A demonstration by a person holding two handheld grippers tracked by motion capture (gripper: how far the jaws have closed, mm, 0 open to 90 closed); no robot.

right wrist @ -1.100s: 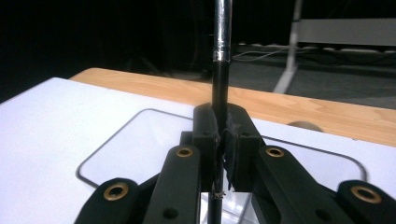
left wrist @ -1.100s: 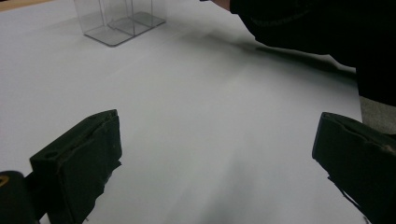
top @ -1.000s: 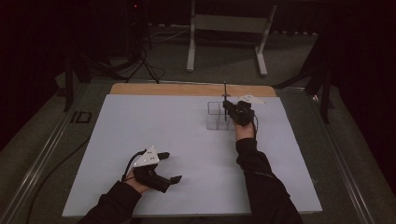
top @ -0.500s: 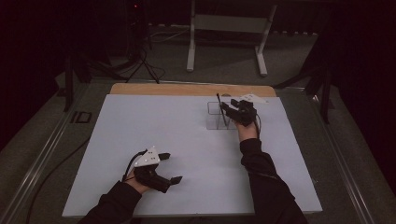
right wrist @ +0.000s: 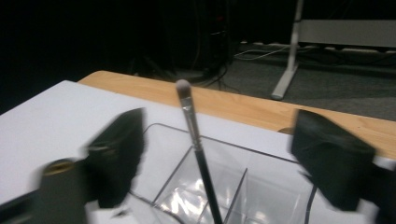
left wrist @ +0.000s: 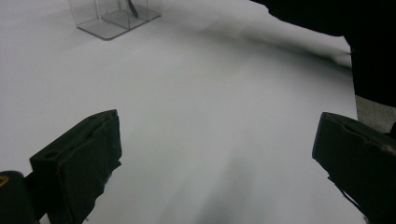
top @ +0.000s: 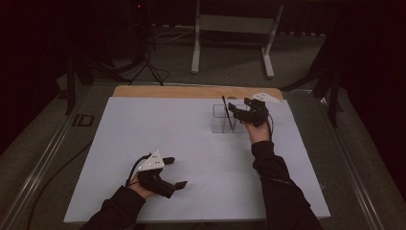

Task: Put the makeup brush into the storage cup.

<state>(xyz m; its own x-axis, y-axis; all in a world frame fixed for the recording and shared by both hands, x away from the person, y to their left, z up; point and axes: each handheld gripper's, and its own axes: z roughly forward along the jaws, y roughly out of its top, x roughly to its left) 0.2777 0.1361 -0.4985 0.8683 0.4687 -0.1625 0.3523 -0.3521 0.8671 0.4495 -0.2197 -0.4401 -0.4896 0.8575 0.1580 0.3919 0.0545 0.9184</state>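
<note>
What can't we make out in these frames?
- Brush: lower end cut off by the bottom edge of the right gripper view; in the high view too small to see which compartment of the organizer it stands in.
- Organizer in the left gripper view: top cut off by the upper edge.
- Right claw: jaws have just been opening, apart beside the brush; motion blur smears the left jaw.
- Floor behind the table: too dark.

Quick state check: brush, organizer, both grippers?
makeup brush: standing tilted in the organizer, bristles up, free of the gripper
clear acrylic organizer: upright on the white tabletop
right gripper: open, jaws have just been opening, brush between them untouched
left gripper: open, nothing between jaws
</note>
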